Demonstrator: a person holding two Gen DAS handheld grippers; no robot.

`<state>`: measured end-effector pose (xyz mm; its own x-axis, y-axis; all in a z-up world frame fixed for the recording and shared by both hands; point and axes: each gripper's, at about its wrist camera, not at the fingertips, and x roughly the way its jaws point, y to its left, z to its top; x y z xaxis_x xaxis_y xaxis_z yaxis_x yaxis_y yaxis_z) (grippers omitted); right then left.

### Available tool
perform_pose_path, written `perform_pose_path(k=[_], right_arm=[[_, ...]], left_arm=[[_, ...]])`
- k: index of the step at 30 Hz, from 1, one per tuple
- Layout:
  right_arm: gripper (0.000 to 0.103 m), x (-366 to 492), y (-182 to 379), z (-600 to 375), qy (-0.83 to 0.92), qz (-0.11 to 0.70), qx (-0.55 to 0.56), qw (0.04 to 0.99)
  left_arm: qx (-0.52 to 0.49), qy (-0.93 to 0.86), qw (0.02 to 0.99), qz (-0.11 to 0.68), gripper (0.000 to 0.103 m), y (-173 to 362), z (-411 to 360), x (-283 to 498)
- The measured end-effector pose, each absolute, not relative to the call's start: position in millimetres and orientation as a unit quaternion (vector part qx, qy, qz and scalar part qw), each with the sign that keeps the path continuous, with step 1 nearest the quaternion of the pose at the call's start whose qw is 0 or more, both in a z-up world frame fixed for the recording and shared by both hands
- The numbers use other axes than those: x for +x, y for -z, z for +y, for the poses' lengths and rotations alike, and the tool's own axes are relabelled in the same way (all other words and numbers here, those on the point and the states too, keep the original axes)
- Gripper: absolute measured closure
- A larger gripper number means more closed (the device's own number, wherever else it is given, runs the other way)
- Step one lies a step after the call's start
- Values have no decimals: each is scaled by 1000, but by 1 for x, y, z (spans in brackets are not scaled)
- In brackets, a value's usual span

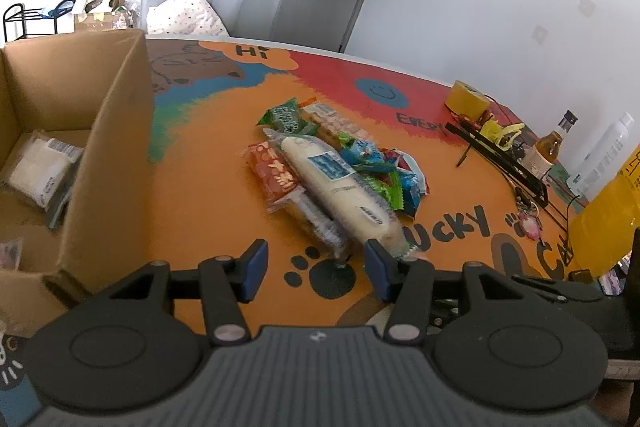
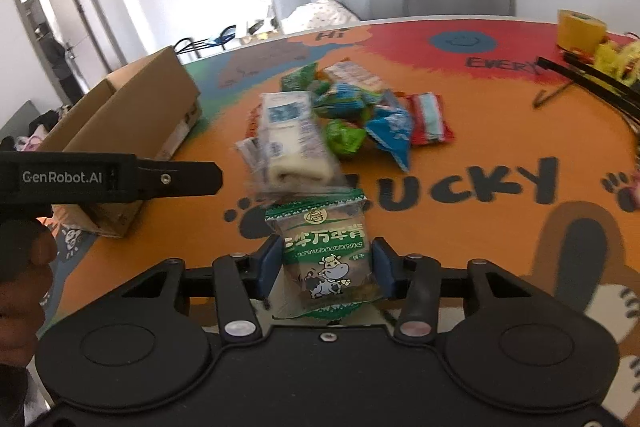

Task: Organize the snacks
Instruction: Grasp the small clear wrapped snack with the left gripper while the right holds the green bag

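Only R view shows cow-print packet (image 2: 326, 259) between fingers (image 2: 270, 261).

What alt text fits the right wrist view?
The right gripper has its jaws closed on a green-and-clear cow-printed biscuit packet. Beyond lie a heap of wrapped snacks on the orange cartoon tablecloth and a brown cardboard box.

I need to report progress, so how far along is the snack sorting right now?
Barely begun. Done: one white packet lies in the cardboard box. In hand: the right gripper has its jaws shut on a green biscuit packet; the left gripper is open with nothing between its jaws, beside the long cream roll. Left: the pile of snacks on the table.
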<state>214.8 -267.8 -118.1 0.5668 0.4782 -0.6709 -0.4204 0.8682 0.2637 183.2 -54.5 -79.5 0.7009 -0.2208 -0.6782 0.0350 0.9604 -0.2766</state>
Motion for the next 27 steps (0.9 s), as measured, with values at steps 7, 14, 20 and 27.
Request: perform_pose_path(k=[7, 14, 20, 27], right_arm=[[57, 212, 116, -285, -225, 392, 40, 891], [57, 213, 117, -310, -184, 392, 50, 900], [57, 214, 118, -322, -166, 390, 55, 904], [57, 212, 119, -337, -150, 387, 67, 907]], left_arm=[[-122, 79, 912, 384, 45, 81, -67, 193], [-126, 86, 908, 390, 41, 89, -80, 202], [-122, 69, 907, 397, 37, 96, -89, 212], [-105, 47, 922, 369, 37, 86, -93, 217]])
